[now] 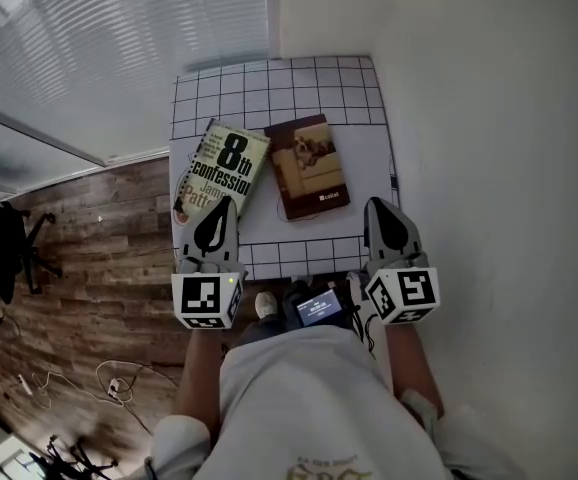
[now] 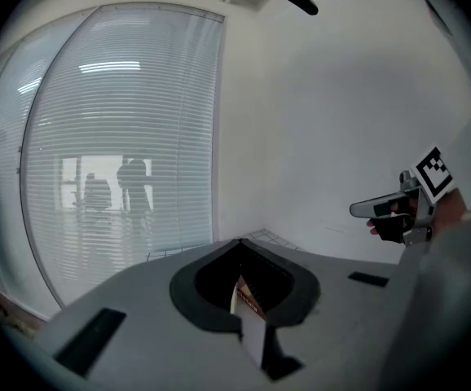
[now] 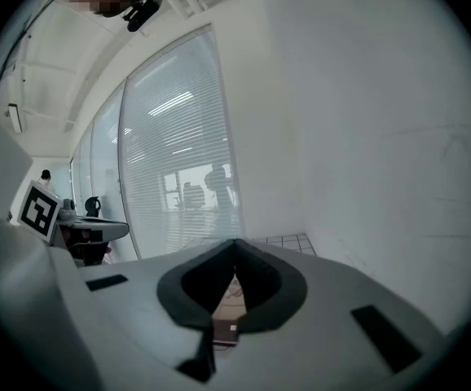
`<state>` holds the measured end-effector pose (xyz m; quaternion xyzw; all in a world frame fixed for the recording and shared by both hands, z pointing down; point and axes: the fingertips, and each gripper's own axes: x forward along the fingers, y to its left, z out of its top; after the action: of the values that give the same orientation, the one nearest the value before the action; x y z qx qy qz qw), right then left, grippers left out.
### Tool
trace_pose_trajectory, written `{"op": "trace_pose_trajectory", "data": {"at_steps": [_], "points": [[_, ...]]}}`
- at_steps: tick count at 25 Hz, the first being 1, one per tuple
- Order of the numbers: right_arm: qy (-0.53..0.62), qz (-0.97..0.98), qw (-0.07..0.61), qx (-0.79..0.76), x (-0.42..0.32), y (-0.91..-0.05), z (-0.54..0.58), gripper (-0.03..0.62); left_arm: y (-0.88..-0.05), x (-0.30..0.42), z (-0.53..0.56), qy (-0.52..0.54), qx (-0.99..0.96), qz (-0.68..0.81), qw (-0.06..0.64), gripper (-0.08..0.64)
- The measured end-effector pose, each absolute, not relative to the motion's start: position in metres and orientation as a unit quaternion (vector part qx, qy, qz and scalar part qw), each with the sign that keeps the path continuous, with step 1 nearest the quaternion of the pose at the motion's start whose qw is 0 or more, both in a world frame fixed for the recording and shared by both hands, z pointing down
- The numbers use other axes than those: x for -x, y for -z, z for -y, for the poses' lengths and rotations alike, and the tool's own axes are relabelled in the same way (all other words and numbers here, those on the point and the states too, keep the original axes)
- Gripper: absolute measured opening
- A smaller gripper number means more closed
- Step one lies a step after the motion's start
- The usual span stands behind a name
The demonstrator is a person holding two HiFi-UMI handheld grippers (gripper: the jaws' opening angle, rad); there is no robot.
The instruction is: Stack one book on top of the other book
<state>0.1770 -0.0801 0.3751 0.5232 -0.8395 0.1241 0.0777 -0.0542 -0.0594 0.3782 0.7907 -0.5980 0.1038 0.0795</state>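
Note:
Two books lie side by side on a small white gridded table (image 1: pixel 364 143). The pale green "8th Confession" book (image 1: pixel 222 171) is on the left, tilted. The brown book (image 1: pixel 308 166) with a sofa picture is on the right. My left gripper (image 1: pixel 220 204) is shut and empty, its tip over the near edge of the green book. My right gripper (image 1: pixel 381 208) is also shut and empty, just right of and nearer than the brown book. In the left gripper view a sliver of a book (image 2: pixel 248 300) shows between the jaws. The brown book (image 3: pixel 229 300) shows likewise in the right gripper view.
A white wall (image 1: pixel 489 118) runs along the table's right and far sides. Window blinds (image 1: pixel 119 48) stand at the left, with wood floor (image 1: pixel 99 258) below. A small device with a lit screen (image 1: pixel 319 308) hangs at the person's waist.

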Motion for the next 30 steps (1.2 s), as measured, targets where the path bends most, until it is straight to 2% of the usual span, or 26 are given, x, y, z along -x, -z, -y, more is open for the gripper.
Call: {"op": "trace_pose_trajectory", "data": {"at_steps": [30], "points": [[-0.196,0.839,0.152,-0.484,-0.175,-0.491,0.153,0.008,-0.480,0.040,0.120,-0.154,-0.768,0.603,0.148,0.009]]}}
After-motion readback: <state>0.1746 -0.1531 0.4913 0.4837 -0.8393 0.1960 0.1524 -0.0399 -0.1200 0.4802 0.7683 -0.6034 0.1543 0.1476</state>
